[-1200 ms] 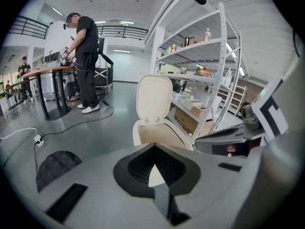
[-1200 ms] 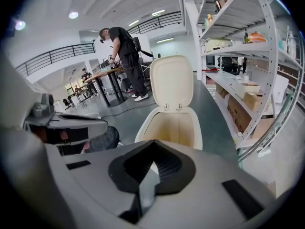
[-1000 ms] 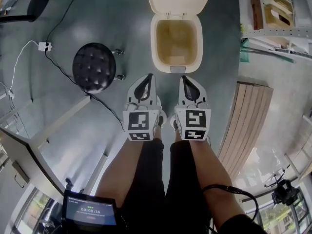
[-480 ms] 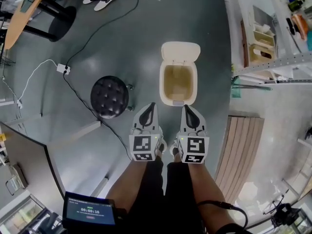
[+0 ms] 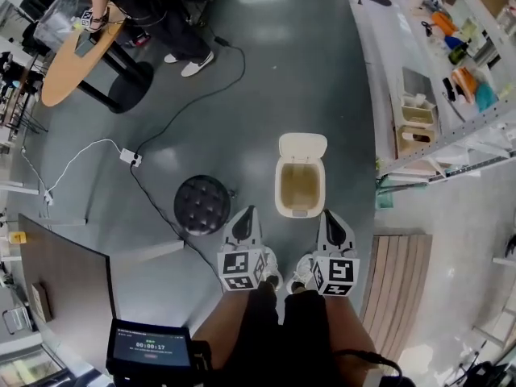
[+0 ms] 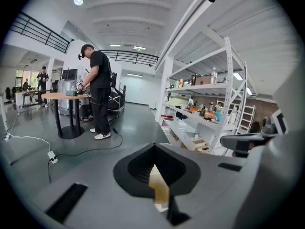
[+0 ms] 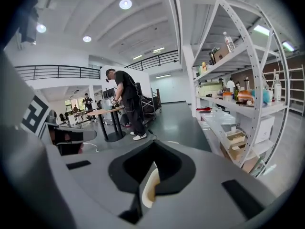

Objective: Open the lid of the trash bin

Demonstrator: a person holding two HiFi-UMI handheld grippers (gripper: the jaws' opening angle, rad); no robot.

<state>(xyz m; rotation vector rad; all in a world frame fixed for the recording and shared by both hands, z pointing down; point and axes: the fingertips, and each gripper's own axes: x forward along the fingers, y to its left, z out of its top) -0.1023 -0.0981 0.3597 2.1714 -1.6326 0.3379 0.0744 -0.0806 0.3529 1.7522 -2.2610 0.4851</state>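
The cream trash bin (image 5: 301, 187) stands on the grey floor with its lid (image 5: 302, 146) swung up and back, so the bare inside shows. My left gripper (image 5: 248, 211) hangs near the bin's front left corner, jaws together, holding nothing. To the front right of the bin my right gripper (image 5: 331, 215) is also shut and empty. Neither touches the bin. In the left gripper view only a sliver of the bin (image 6: 158, 185) shows through the closed left gripper (image 6: 155, 150). The right gripper view gives the same narrow glimpse of the bin (image 7: 149, 189) past the right gripper (image 7: 153, 148).
A black padded stool (image 5: 202, 204) stands left of the bin, with a cable and power strip (image 5: 129, 157) beyond it. A slatted wooden panel (image 5: 395, 285) lies at the right, metal shelving (image 5: 435, 95) behind it. A person (image 5: 161, 6) stands at a round table (image 5: 81, 63) far off.
The head view has pulled back and up, so the bin looks smaller and farther away. Both grippers stay shut below the bin, now slightly farther apart. The lid stays up.
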